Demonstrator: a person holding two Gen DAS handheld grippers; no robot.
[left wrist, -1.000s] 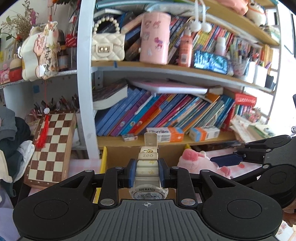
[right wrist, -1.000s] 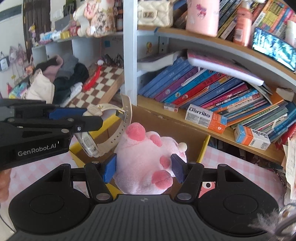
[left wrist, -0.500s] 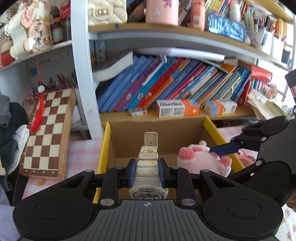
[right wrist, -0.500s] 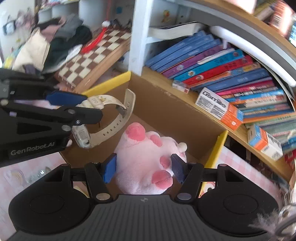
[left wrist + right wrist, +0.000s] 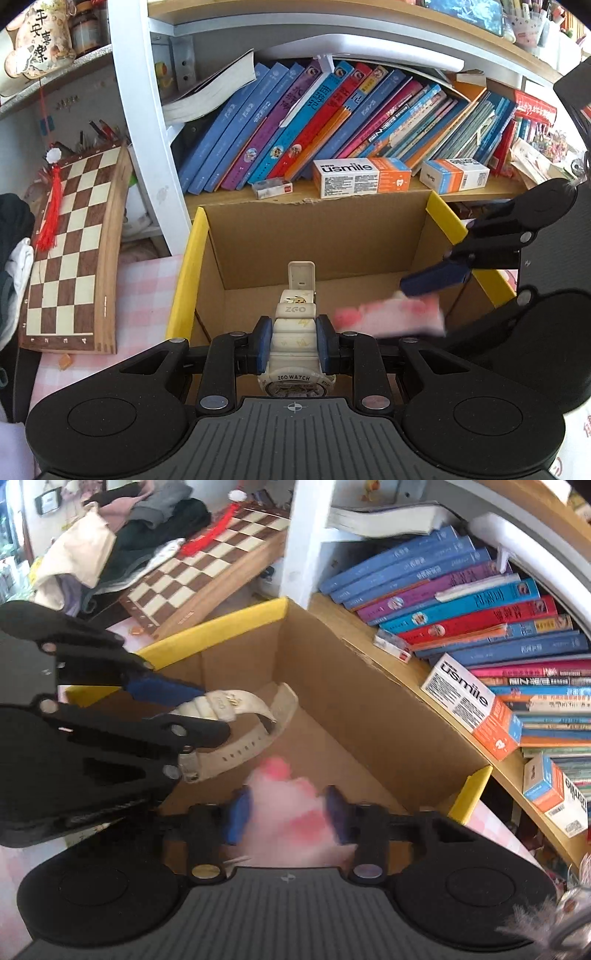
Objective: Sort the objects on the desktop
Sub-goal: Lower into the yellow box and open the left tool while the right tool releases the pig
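Observation:
A cream wristwatch (image 5: 295, 328) stands upright between the blue pads of my left gripper (image 5: 291, 343), which is shut on its strap. The watch hangs over the open cardboard box with yellow rims (image 5: 188, 273). From the right wrist, the left gripper (image 5: 199, 712) and watch (image 5: 240, 716) sit over the box's left half (image 5: 214, 627). My right gripper (image 5: 288, 812) is shut on a pink plush toy (image 5: 288, 823), blurred by motion, low over the box. In the left wrist view the plush (image 5: 388, 317) shows as a pink smear under the right gripper's blue pad (image 5: 436, 277).
A bookshelf rises behind the box, with leaning books (image 5: 332, 122) and orange-and-white usmile cartons (image 5: 362, 177) on its lower board. A white shelf post (image 5: 144, 122) stands at the box's back left. A chessboard (image 5: 70, 236) leans left, beside piled clothes (image 5: 110, 546).
Both grippers have tipped down and come lower over the box, whose floor now shows. The plush has blurred and the right pads stand closer together. The watch is still held.

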